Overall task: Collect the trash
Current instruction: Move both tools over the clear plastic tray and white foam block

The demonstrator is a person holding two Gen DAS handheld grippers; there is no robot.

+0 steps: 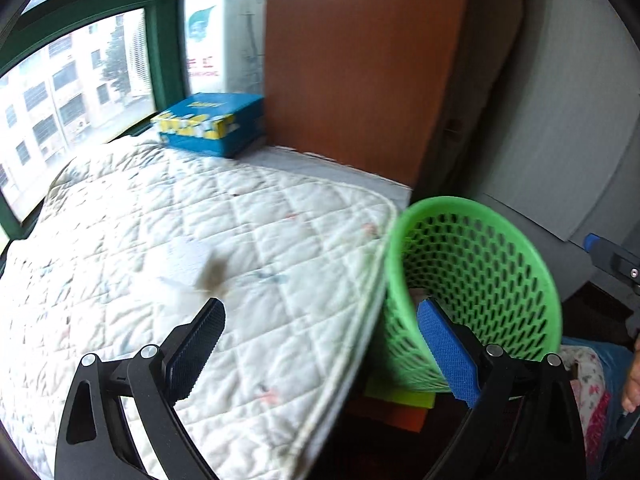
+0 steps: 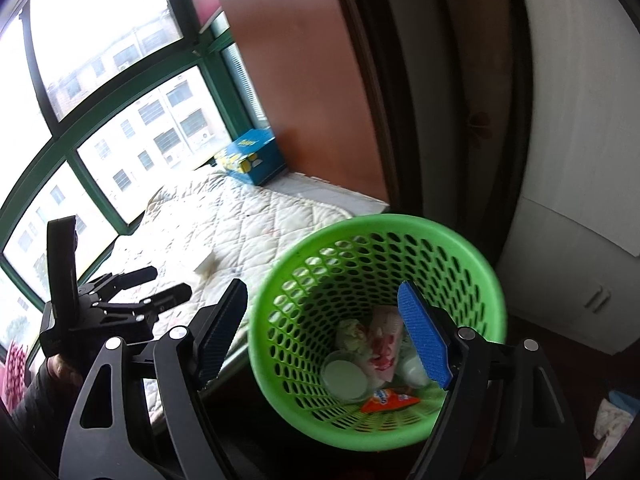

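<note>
A crumpled white tissue with a brown stain [image 1: 200, 268] is seen lying on the quilted white bed pad [image 1: 280, 240], just beyond the released, empty left claw [image 1: 320, 340], the nearer one, while the released right claw [image 2: 324, 328] is held over the green perforated plastic basket [image 2: 472, 256] at the right.

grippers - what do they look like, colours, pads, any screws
Both are black plastic two-finger frames with cut-out linkage arms and round silver screws at the joints. On the left gripper and the right gripper alike, one finger has a black ribbed pad and the other a blue textured pad. No cables show. A dark sleeve covers the arm behind the left one.
</note>
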